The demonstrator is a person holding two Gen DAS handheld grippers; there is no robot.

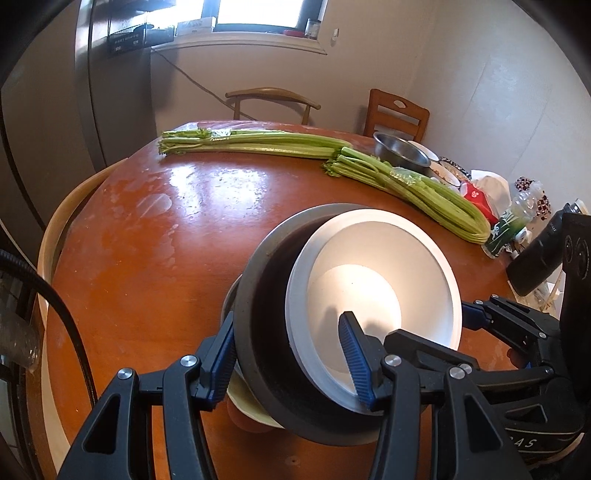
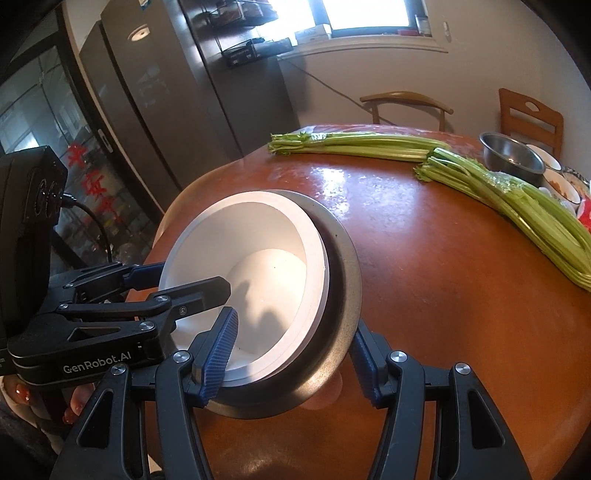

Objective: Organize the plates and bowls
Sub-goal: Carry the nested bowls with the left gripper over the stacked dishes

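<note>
- My left claw (image 1: 291,362) grips the near-left edge of a nested stack: one blue pad (image 1: 356,363) sits inside the white bowl (image 1: 373,280), the other outside against the dark grey bowl (image 1: 258,314) that holds it.
- My right claw (image 2: 291,360) clamps the opposite edge of the same stack, with one ribbed pad (image 2: 219,354) inside the white bowl (image 2: 266,266) and the other against the outer wall of the dark grey bowl (image 2: 343,295).
- The stack tilts between the two claws above the near part of the round, reddish-brown worktop (image 1: 177,229). I cannot tell whether its underside touches the wood.
- In the left wrist view, a pale dish (image 1: 247,406) shows just beneath the dark grey bowl; how it sits there is hidden from me.
- Two bundles of celery (image 1: 258,142) lie across the far half of the worktop, well apart from the stack.
- A steel bowl (image 1: 400,151) stands at the far right edge, beside more dishes, a red-and-white packet (image 1: 476,195) and a plastic bottle (image 1: 509,221).
- Two wooden chairs (image 1: 273,99) stand behind the worktop under a bright window (image 1: 258,14).
</note>
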